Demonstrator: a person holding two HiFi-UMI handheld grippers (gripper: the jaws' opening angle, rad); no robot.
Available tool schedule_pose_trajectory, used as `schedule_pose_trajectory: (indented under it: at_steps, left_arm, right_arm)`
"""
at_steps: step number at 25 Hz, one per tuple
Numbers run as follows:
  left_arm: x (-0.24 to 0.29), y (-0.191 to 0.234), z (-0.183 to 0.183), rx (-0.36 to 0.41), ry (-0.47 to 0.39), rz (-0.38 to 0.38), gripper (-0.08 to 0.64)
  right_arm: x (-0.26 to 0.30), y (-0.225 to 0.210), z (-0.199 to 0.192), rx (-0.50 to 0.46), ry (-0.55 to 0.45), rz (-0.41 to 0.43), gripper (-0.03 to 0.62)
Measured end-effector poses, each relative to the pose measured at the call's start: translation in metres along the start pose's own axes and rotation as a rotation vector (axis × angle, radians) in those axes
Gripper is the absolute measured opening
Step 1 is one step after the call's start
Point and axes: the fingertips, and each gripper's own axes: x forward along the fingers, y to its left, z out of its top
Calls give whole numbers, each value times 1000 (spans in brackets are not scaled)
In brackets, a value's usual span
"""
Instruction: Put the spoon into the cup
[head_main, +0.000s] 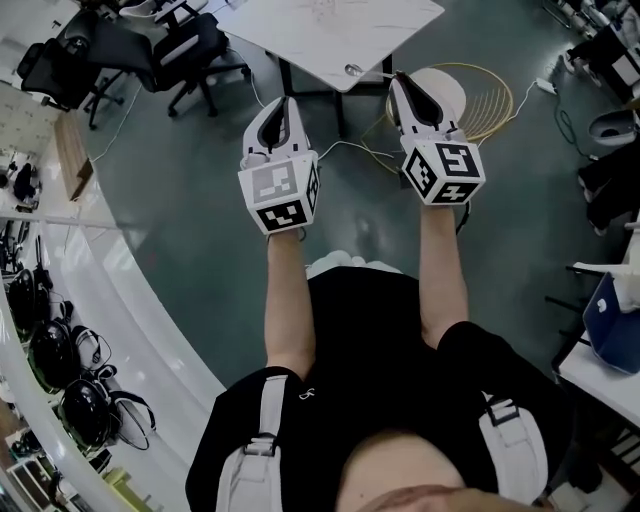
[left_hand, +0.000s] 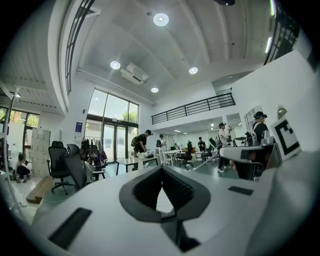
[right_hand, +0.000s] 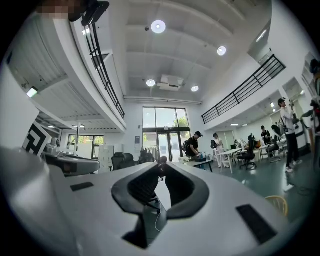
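Head view gives us two grippers held out side by side over the grey-green floor (head_main: 180, 200): the left gripper (head_main: 283, 102) and the right gripper (head_main: 400, 80), each carrying one marker cube (head_main: 280, 195). Both pairs of jaws stand with tips together and nothing between them, as each gripper view confirms. Ahead we count one white table (head_main: 330, 30), two black office chairs (head_main: 190, 50) and one coil of yellow cable (head_main: 492, 95). We see neither spoon nor cup in any view.

The head view looked steeply down onto the floor (head_main: 180, 230); cameras on the left gripper (head_main: 283, 103) and right gripper (head_main: 399, 80) faced level, sharing the far glass doors (left_hand: 114, 142).
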Motion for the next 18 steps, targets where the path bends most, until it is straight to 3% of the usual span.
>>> schedule_pose_trajectory:
  at_steps: [6, 14, 18]
  left_arm:
    - [-1, 12, 9, -11, -23, 35, 12]
    - [17, 13, 18, -30, -53, 8, 12]
    - [34, 18, 20, -73, -82, -12, 12]
  right_arm:
    - [16, 0, 9, 12, -20, 22, 49]
    - [40, -2, 16, -7, -30, 40, 49]
    - [50, -9, 18, -85, -30, 21, 49]
